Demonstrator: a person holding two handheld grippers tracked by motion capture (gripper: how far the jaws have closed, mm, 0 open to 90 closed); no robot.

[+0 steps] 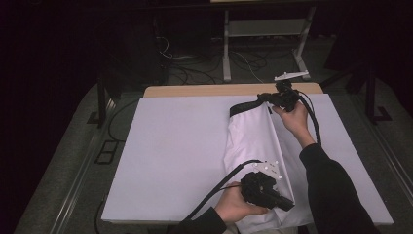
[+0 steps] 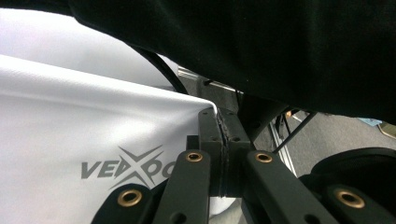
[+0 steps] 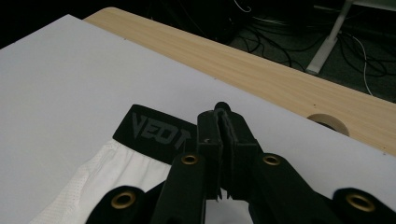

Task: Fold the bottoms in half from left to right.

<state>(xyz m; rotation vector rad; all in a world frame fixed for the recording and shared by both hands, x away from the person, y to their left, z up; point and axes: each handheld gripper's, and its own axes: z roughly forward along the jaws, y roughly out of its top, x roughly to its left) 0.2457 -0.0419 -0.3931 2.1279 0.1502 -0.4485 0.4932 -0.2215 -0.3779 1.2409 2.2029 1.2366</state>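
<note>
Left tongs [image 1: 287, 204] pinch the white shorts' [image 1: 253, 141] hem, right tongs [image 1: 263, 97] its black waistband [image 3: 154, 133] (table's [image 1: 170, 161] left half bare).

Wooden worktop [image 1: 195, 90] with a white sheet [image 1: 175, 156] covering nearly all of it — bare wood strip along the far edge. White garment with black waistband [image 1: 253, 141] lies on the sheet's right half.

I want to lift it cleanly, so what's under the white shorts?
The white shorts lie on a white sheet covering the wooden table. Nothing else shows at their edges; whatever lies beneath the folded cloth is hidden.
</note>
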